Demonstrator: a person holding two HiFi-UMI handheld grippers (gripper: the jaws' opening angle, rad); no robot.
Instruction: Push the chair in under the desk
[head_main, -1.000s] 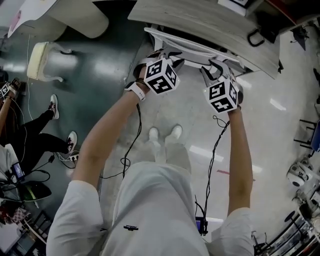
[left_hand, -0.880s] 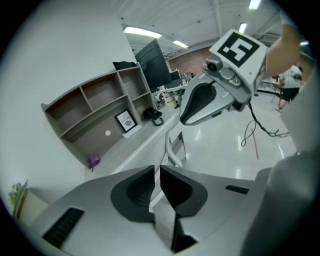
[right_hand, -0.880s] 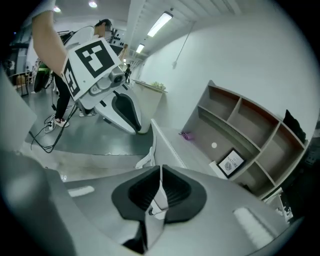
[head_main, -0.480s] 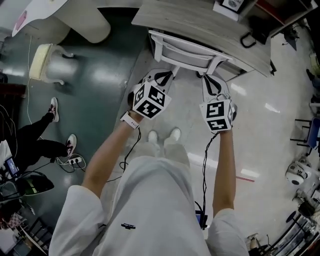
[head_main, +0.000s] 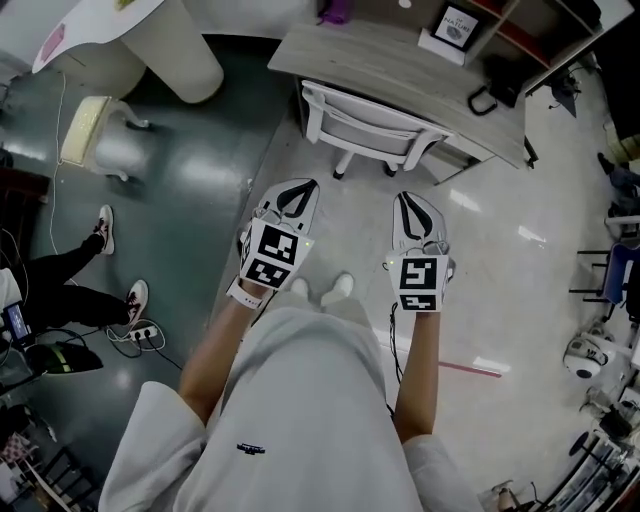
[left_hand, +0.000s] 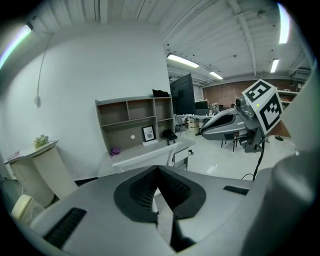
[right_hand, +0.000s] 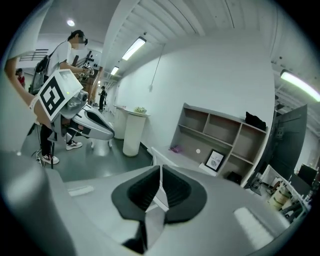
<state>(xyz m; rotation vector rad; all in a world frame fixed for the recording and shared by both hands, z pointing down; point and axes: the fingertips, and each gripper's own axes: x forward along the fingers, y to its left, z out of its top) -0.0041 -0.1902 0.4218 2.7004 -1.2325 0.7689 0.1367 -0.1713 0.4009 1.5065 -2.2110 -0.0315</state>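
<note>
Nearest to the camera, the left gripper (head_main: 295, 195) and the right gripper (head_main: 413, 208) hung side by side in front of the person's white shirt, above the white shoes (head_main: 322, 289). They pointed forward and somewhat down. Each gripper's view showed its dark ribbed pads meeting along one line. Both pairs of jaws were clenched on nothing and touched neither the chair nor each other.

Beyond them lay a bare stretch of glossy pale floor (head_main: 470, 250), so both grippers stood well apart from the furniture.

Further on, the white plastic chair with a curved slatted backrest (head_main: 370, 122) sat with its seat hidden beneath the pale wood-grain desk (head_main: 400, 60). Its backrest was just beside the desk's front edge, and a couple of its legs showed below.

Judging from that, the push looked essentially done. At most a small nudge to square the chair might have remained, though I could not tell whether the backrest actually touched the desk.
</note>
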